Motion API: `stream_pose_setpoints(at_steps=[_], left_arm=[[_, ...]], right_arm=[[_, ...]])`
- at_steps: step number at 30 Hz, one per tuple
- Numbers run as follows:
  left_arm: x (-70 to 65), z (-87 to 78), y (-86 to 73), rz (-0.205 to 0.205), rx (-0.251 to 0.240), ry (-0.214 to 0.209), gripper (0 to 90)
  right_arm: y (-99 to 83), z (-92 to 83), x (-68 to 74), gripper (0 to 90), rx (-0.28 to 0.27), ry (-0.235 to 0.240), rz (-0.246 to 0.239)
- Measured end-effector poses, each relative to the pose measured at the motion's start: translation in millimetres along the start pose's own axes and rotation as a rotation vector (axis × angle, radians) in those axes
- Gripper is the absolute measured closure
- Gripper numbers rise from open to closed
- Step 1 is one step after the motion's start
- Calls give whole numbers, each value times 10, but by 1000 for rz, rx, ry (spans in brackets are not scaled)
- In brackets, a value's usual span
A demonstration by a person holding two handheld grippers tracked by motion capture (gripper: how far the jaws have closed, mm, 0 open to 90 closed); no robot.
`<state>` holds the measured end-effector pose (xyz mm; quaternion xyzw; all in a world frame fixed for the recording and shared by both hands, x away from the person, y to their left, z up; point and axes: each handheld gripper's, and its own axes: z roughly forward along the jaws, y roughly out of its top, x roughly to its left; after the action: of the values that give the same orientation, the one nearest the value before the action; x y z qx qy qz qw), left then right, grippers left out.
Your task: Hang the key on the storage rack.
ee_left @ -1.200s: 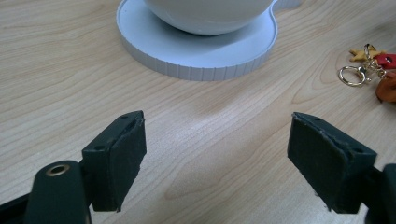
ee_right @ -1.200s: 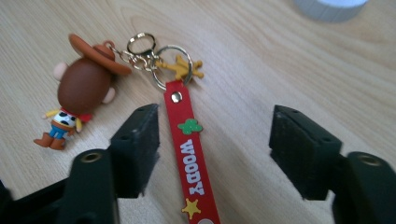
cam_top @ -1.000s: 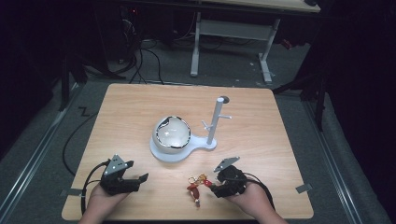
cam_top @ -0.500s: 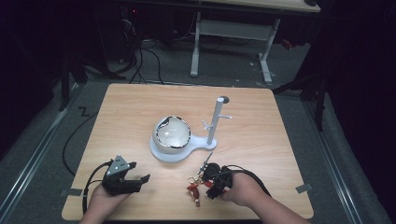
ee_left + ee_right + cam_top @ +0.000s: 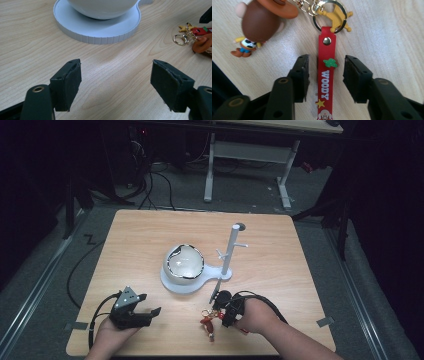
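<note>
Keychain (image 5: 326, 75) strap between right gripper (image 5: 325, 75) jaws — spread, not yet pinching. Step: grasp; next likely close, lift toward stand (image 5: 231, 251). Left gripper (image 5: 116, 86) lower left — spread, empty.

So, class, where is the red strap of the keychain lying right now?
In the right gripper view the red strap lies flat on the table between the open right tongs, near the front edge, close to the white stand.

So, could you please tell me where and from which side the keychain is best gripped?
Probably by the red strap, across its width, coming straight down from above. It lies flat on the table and is long and narrow, so the jaws can close on its two long edges. The right tool already straddles it, jaws open on either side. The figure and star are bulkier and oddly shaped.
</note>
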<state>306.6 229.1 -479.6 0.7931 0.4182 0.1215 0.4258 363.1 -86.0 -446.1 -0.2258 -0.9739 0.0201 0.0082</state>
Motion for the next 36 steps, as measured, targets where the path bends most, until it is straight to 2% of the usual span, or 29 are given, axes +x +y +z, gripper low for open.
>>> stream_pose_setpoints(at_steps=[8,15,19,23,30,33,35,36], left_arm=[[-10,13,-3,7,7,-8,260],[-15,15,-2,11,9,-11,263],[-17,13,-1,12,9,-13,264],[-19,11,-1,13,8,-15,265],[-17,12,-9,13,11,-17,269],[-8,23,-18,11,15,-16,271],[-15,31,-18,11,18,-19,272],[-15,31,-18,11,18,-19,272]], right_arm=[[92,45,20,698,-3,-5,-7],[156,77,37,669,-2,6,-17],[180,82,26,728,5,20,-12],[179,76,44,737,10,12,-19],[180,74,31,744,25,27,7],[146,-22,7,745,22,51,25],[102,-169,-48,745,7,42,19],[102,-169,-48,745,7,42,19]])
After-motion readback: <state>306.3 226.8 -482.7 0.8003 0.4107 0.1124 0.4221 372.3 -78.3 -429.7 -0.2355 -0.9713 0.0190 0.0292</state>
